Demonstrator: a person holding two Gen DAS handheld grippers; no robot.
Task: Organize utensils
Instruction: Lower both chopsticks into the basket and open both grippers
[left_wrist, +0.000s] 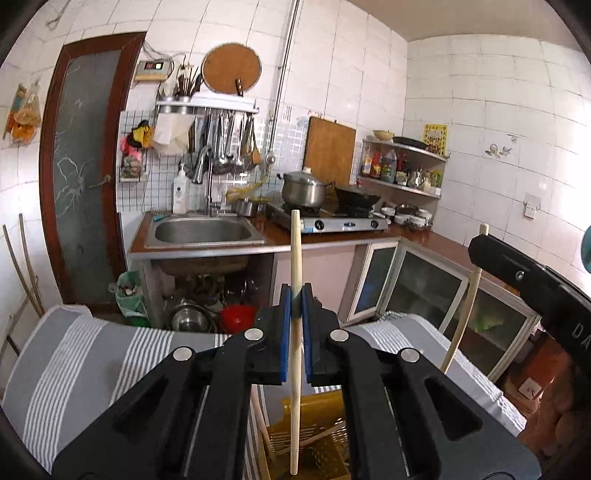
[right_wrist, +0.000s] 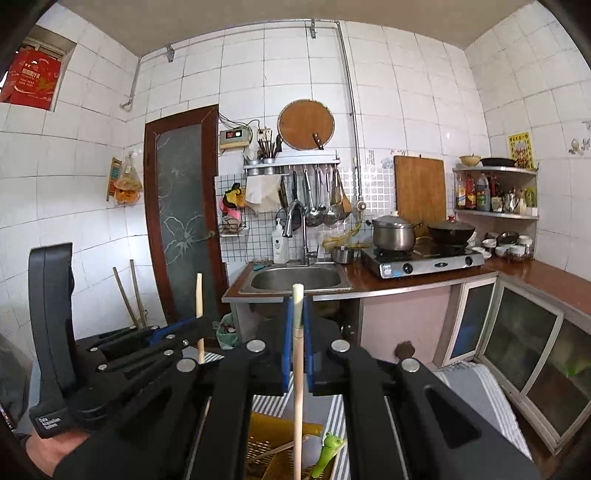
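Note:
In the left wrist view my left gripper (left_wrist: 295, 301) is shut on a pale wooden chopstick (left_wrist: 295, 251), which stands nearly upright between the blue pads. Its lower end hangs over a yellow slatted basket (left_wrist: 314, 421) on a grey-and-white striped cloth (left_wrist: 92, 350). My right gripper (left_wrist: 480, 245) enters from the right edge, holding a second chopstick (left_wrist: 463, 317). In the right wrist view the right gripper (right_wrist: 298, 314) is shut on that upright chopstick (right_wrist: 297, 369) above the basket (right_wrist: 266, 435). The basket holds a green frog-headed utensil (right_wrist: 328, 448). The left gripper (right_wrist: 192, 325) and its chopstick (right_wrist: 199, 295) show at the left.
Ahead is a kitchen counter with a steel sink (left_wrist: 203, 230), a gas stove (left_wrist: 332, 221) bearing a pot (left_wrist: 304, 188) and a wok, and glass-door cabinets (left_wrist: 424, 291). Ladles hang on a wall rack (right_wrist: 314, 195). A frosted door (right_wrist: 181, 221) stands left.

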